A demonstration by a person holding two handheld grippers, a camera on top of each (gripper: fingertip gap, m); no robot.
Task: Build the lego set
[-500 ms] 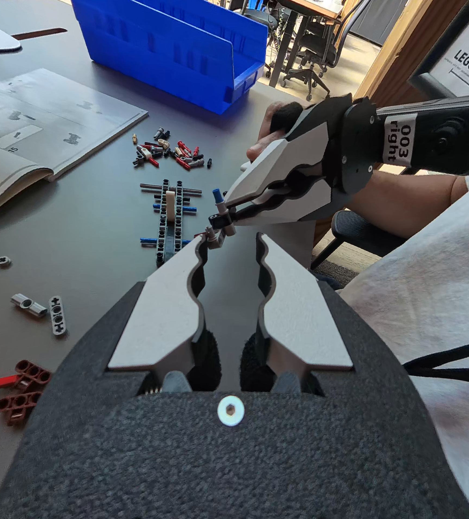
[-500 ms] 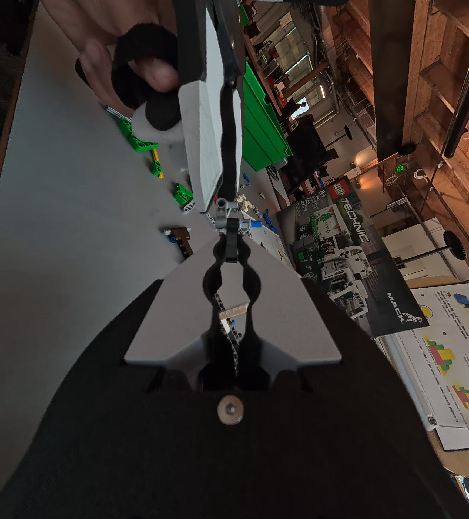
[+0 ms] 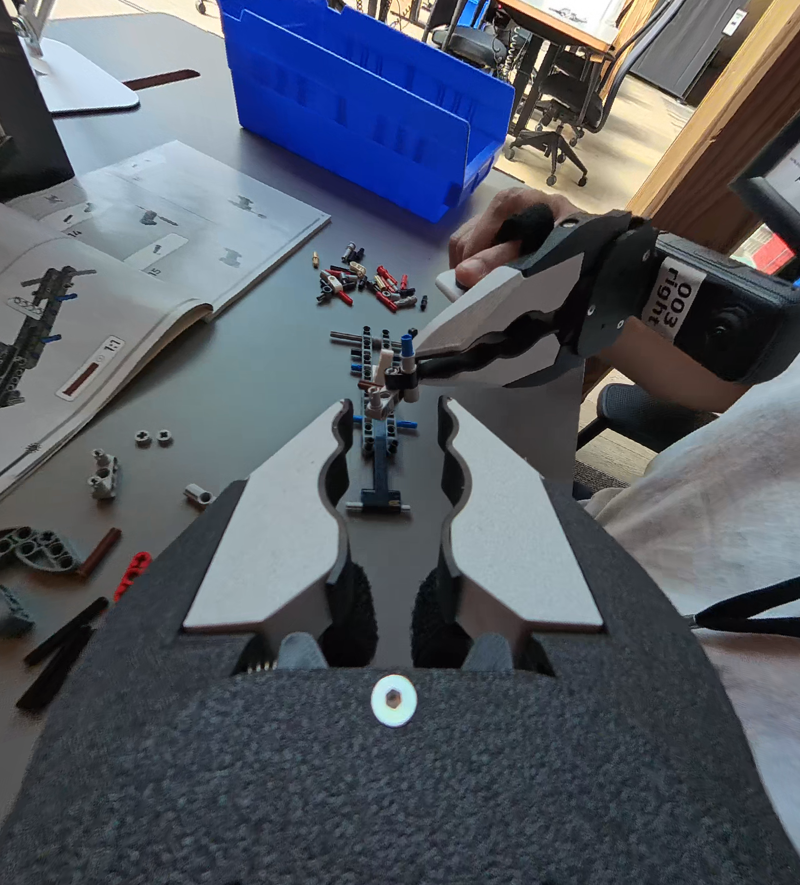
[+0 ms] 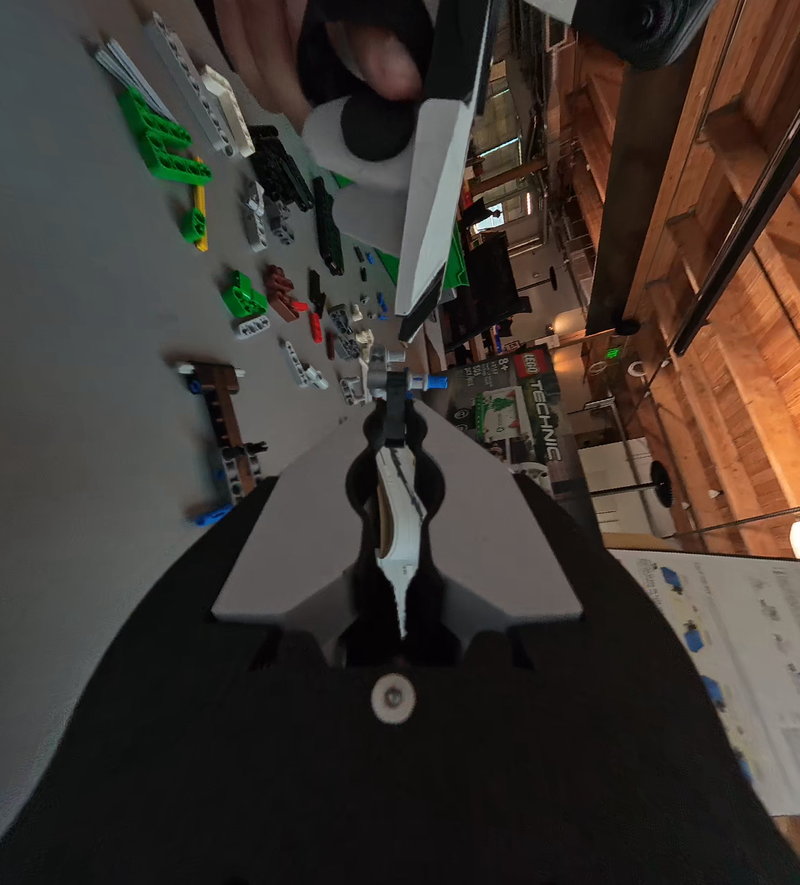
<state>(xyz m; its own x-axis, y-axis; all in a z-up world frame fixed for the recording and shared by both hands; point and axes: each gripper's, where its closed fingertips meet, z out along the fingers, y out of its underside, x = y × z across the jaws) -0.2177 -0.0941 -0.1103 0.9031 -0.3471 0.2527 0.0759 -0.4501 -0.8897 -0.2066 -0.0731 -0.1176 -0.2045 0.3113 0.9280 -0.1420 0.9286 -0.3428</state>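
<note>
Small black-grey-blue lego subassembly (image 3: 395,378) above long chassis (image 3: 379,426)

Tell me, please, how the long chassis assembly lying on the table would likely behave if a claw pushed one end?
The chassis assembly looks light and narrow, so it would probably pivot rather than slide straight. Its blue pins and axles protrude sideways and might snag or pop loose.

free: bare table (image 3: 254,383) left of chassis (image 3: 379,445) | blocked: blue bin (image 3: 364,110) behind, booklet (image 3: 101,287) far left
</note>
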